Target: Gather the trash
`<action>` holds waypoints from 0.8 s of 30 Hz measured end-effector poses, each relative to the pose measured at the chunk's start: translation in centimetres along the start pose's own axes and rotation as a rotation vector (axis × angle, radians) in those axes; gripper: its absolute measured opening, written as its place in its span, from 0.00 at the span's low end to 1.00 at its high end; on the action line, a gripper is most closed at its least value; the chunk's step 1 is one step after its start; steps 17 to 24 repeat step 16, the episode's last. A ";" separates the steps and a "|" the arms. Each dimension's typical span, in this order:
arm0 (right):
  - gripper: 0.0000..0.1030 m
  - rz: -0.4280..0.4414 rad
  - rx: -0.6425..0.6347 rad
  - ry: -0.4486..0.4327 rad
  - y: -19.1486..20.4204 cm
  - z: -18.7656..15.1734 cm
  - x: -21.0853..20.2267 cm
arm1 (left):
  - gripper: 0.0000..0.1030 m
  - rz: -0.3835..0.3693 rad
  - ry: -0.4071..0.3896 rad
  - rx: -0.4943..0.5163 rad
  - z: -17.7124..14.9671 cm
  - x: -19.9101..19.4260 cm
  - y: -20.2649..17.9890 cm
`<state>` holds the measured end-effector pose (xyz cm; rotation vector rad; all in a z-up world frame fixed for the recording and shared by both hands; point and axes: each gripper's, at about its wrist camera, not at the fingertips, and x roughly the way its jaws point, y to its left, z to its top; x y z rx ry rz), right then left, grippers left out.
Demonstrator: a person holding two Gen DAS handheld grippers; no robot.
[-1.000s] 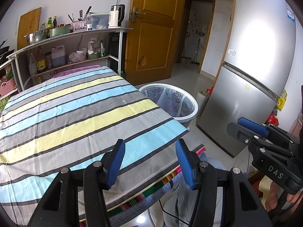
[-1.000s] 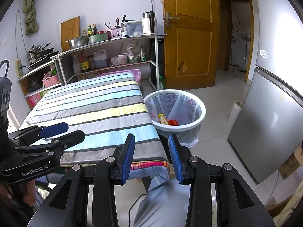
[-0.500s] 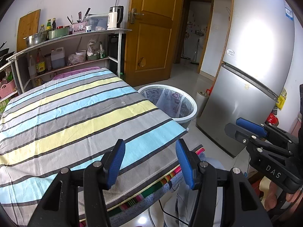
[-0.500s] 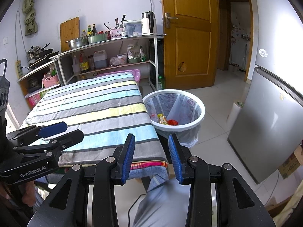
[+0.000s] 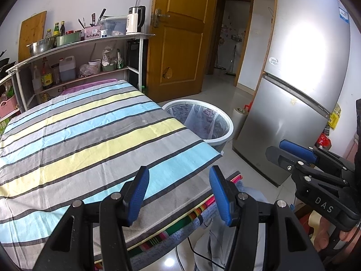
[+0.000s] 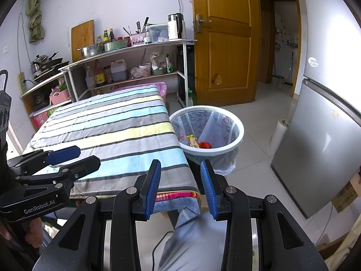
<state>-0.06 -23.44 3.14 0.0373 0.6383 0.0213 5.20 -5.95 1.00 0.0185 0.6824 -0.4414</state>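
A white waste basket [image 6: 234,126] lined with a clear bag stands on the floor at the table's right side. It holds yellow and red wrappers [image 6: 196,143]. The basket also shows in the left wrist view [image 5: 225,122]. My left gripper [image 5: 178,192] is open and empty over the near edge of the striped tablecloth [image 5: 79,135]. My right gripper [image 6: 180,185] is open and empty above the table's near right corner, short of the basket. I see no loose trash on the cloth [image 6: 112,131].
A shelf rack [image 6: 135,67] with bottles, bowls and a kettle stands behind the table. A wooden door [image 6: 223,40] is at the back. A silver fridge [image 6: 327,124] stands on the right. A person's leg in blue trousers [image 6: 198,237] is below the grippers.
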 end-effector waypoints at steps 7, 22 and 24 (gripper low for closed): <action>0.37 -0.001 -0.002 -0.001 -0.1 0.0 0.0 | 0.56 -0.001 0.006 0.006 0.0 0.1 -0.2; 0.37 -0.008 0.004 -0.002 -0.3 -0.3 0.1 | 0.56 -0.006 0.003 0.005 0.0 0.3 -0.5; 0.37 -0.008 0.004 -0.002 -0.3 -0.3 0.1 | 0.56 -0.006 0.003 0.005 0.0 0.3 -0.5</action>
